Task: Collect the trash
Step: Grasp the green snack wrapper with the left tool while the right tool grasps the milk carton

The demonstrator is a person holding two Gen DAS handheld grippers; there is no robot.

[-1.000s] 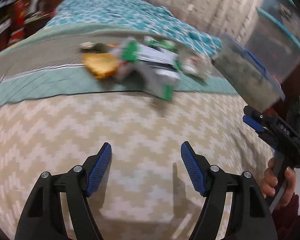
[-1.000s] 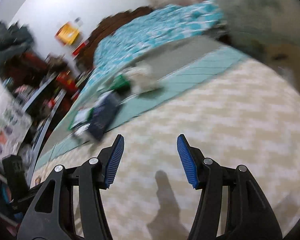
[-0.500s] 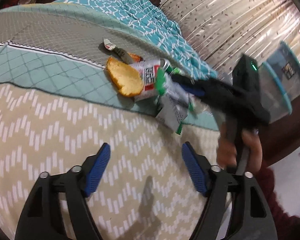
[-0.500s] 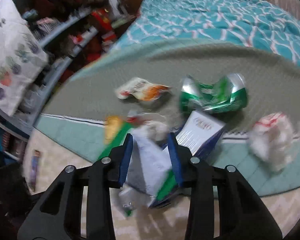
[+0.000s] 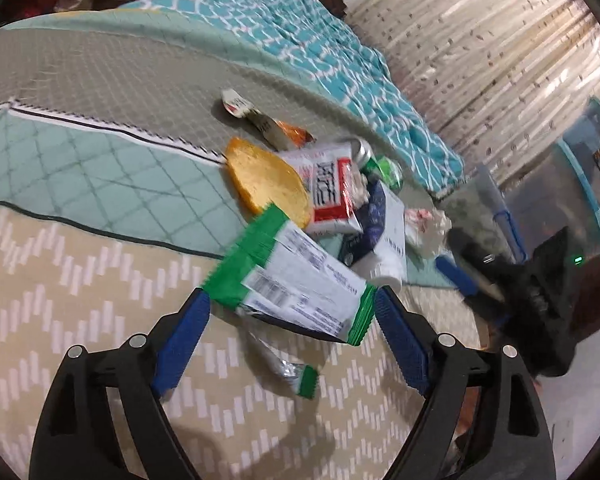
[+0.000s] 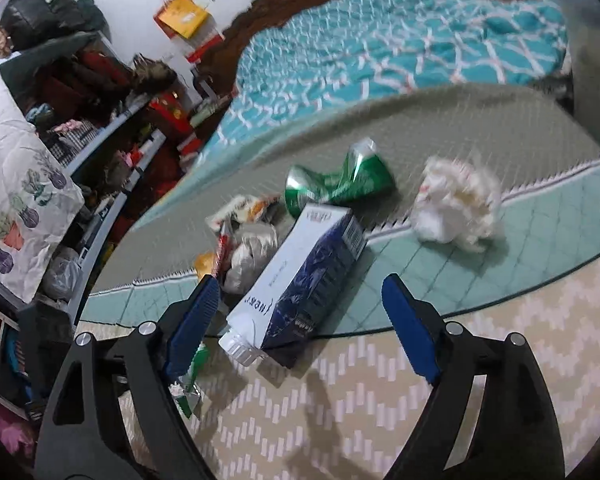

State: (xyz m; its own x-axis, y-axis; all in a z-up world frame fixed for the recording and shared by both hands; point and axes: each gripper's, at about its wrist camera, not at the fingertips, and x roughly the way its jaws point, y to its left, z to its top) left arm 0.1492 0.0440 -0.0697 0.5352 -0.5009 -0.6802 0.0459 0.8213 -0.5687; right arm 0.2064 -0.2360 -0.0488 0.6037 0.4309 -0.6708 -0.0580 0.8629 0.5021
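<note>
Left gripper (image 5: 292, 312) jaws are opening wide, green-and-white wrapper (image 5: 296, 280) lying between them on the bed (image 5: 60, 280), pads not pressing it. Right gripper (image 6: 300, 316) jaws are opening, white-and-navy carton (image 6: 304, 276) lying between, ungripped. Crushed green can (image 6: 340, 180) and crumpled paper (image 6: 456, 204) are lying beyond

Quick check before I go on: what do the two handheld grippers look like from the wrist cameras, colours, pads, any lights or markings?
Both match: the left gripper and the right gripper have glossy black plastic arms with triangular cut-outs and silver pivot bolts, each tipped with ribbed blue pads. In the left wrist view the right gripper shows side-on, a black body with a small green light. Markings and sleeve cannot be made out.
</note>
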